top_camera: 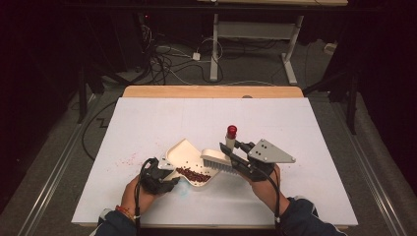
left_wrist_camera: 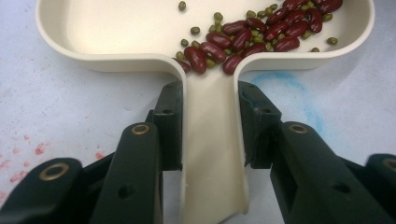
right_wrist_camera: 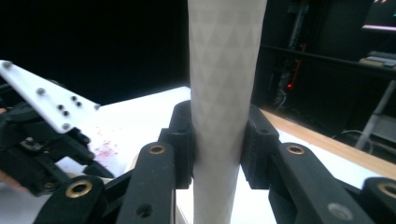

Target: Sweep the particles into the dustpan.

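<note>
My left hand-held gripper [left_wrist_camera: 205,121] clamps the dustpan [top_camera: 183,156] handle to steady it at the desk's [top_camera: 147,123] six o'clock, while my right hand-held gripper [right_wrist_camera: 217,140] grips the brush [top_camera: 220,160] handle, herding beans [left_wrist_camera: 261,32] inside.

Background: white table [top_camera: 147,118] had red stains [top_camera: 129,158] and a blue smudge [left_wrist_camera: 285,84], wooden edge [top_camera: 211,91] at far side, cables [top_camera: 167,61] and desk legs [top_camera: 214,46] on floor beyond.

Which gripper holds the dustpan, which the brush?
The left gripper clamps the cream dustpan by its handle; the right gripper clamps the brush by its white handle.
</note>
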Demonstrator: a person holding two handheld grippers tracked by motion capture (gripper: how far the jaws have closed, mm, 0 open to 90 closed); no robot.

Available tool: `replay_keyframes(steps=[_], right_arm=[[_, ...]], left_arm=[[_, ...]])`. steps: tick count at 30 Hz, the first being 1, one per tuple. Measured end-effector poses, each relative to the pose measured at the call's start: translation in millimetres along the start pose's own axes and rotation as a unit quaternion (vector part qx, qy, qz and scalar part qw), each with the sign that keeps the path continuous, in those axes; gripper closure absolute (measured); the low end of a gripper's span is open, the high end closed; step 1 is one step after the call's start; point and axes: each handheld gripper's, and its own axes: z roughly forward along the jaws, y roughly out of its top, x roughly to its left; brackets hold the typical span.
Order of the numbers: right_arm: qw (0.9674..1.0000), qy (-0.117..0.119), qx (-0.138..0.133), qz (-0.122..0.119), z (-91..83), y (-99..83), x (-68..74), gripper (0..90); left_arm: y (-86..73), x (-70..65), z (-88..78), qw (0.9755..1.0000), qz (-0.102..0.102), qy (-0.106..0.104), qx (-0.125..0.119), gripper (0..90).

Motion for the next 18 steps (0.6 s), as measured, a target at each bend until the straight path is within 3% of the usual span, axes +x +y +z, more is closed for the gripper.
replay_keyframes(steps=[1,5,10,14,18], right_arm=[[0.9998,-0.014,-0.007,-0.01,0.5,-3.1,-1.1,69.9],[0.9996,-0.021,0.0,-0.017,4.6,-8.1,0.4,69.9],[0.9997,-0.01,0.011,-0.021,12.0,-9.9,10.3,69.9],[0.9996,0.011,0.02,-0.016,17.5,-6.7,29.0,69.9],[0.9994,0.02,0.021,-0.018,19.1,-3.6,39.0,69.9]], left_arm=[[0.0,-0.1,0.2,1.0,0.0,0.0,0.0,63.3],[0.1,-1.4,1.8,0.9999,-0.014,-0.002,-0.007,63.3],[1.6,-8.5,3.3,0.9993,-0.034,0.008,-0.008,63.4],[5.4,-16.8,4.7,0.9984,-0.049,0.027,-0.003,63.5],[4.8,-15.8,4.9,0.9979,-0.062,0.019,-0.008,63.5]])
